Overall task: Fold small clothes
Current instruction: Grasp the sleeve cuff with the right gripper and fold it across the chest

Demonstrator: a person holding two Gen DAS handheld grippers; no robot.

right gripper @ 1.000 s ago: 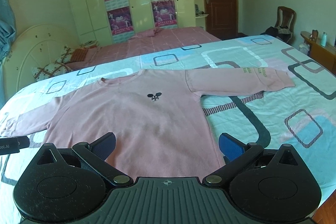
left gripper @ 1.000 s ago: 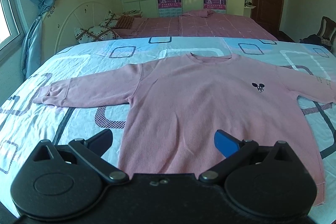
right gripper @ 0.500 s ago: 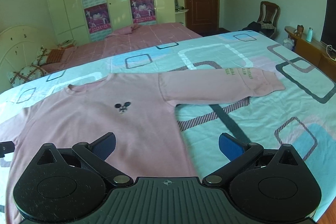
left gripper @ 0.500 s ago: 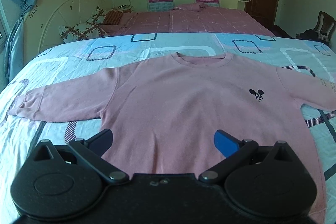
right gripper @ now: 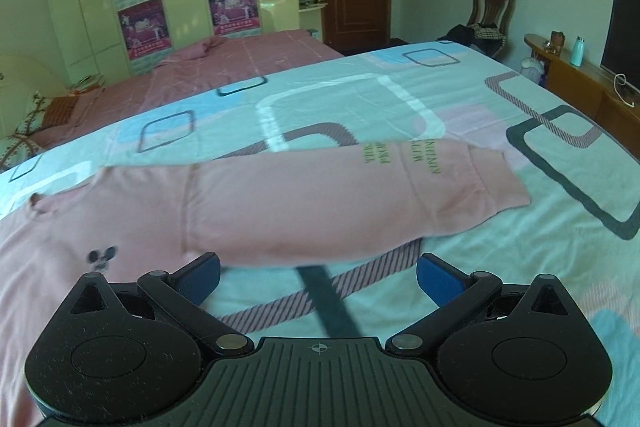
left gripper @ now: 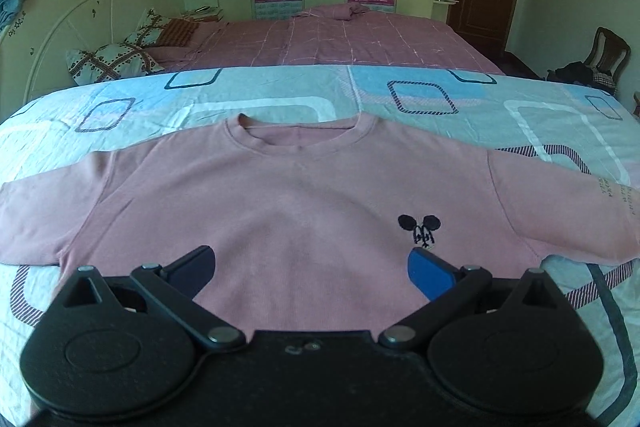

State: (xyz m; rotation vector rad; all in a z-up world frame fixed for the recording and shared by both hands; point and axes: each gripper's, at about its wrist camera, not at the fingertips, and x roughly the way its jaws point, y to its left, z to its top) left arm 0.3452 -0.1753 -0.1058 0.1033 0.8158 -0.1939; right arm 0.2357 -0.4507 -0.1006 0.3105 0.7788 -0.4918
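A pink long-sleeved knit sweatshirt (left gripper: 288,203) lay spread flat, front up, on a pale blue bedspread with rounded-square patterns (left gripper: 280,95), and the black left gripper (left gripper: 312,267) hung over its chest with both blue-padded fingers spread wide, holding nothing. Only the left wrist view showed the round neckline (left gripper: 300,135) and both shoulders. The right wrist view alone showed the lettered sleeve (right gripper: 360,203) out to its cuff, with the right gripper (right gripper: 318,277) released and empty just before that sleeve's near edge.
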